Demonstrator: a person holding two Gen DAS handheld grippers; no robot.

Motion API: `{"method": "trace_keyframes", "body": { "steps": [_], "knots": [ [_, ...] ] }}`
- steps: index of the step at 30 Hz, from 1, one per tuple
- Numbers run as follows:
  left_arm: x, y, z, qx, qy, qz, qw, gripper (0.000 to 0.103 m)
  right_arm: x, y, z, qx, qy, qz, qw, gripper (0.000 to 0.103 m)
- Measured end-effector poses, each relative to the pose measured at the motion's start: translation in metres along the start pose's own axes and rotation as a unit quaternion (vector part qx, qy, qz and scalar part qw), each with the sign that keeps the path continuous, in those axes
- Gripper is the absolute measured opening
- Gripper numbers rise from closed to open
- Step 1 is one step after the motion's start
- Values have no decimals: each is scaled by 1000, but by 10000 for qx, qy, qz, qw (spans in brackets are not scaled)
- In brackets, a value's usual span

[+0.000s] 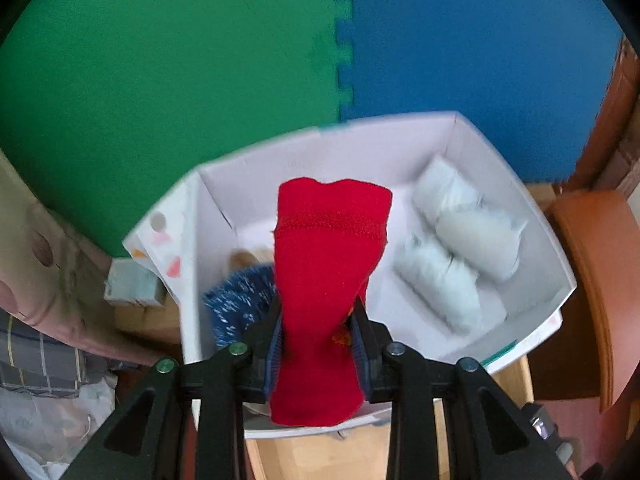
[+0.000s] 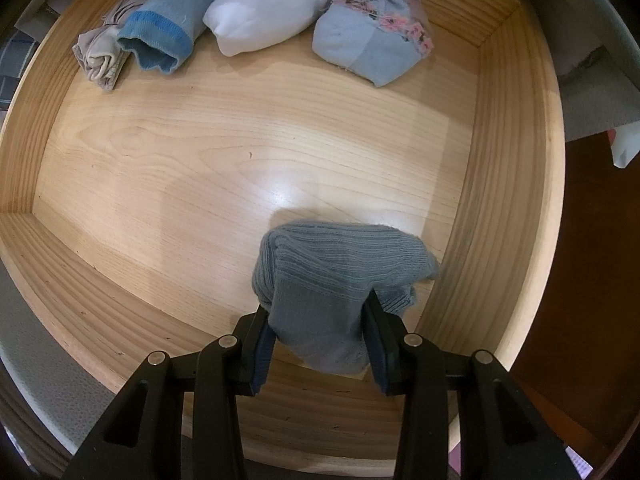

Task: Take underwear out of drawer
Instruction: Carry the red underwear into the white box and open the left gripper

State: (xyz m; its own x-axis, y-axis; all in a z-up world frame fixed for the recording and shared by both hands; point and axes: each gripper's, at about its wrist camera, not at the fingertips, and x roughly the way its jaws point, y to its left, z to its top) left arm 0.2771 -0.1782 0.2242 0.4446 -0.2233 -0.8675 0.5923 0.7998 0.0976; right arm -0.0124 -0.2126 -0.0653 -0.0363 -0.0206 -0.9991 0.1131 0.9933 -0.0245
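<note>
Two blurred pale rolls [image 1: 460, 248], boxed

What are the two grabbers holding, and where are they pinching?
The left gripper pinches a red rolled garment around its lower middle, over the white box. The right gripper pinches a grey ribbed roll near its lower end.

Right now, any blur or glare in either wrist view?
Left wrist: white box and pale rolls motion-smeared, red garment in the left gripper sharp. Right wrist: crisp, one glare patch on the drawer floor, shadow behind the grey garment.
</note>
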Motion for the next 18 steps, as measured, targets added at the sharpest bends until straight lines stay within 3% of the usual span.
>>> {"method": "trace_keyframes", "body": {
  "steps": [8, 15, 18],
  "knots": [
    [13, -5, -3, -58, 99, -65, 9999, 39, -1, 4, 0, 8, 1, -12, 10000, 38],
    [1, -2, -8, -117, 38, -153, 9998, 54, -2, 6, 1, -37, 13, -38, 10000, 38],
    [-13, 0, -12, -81, -93, -151, 9998, 54, -2, 7, 1, -41, 21, -48, 10000, 38]
  ]
}}
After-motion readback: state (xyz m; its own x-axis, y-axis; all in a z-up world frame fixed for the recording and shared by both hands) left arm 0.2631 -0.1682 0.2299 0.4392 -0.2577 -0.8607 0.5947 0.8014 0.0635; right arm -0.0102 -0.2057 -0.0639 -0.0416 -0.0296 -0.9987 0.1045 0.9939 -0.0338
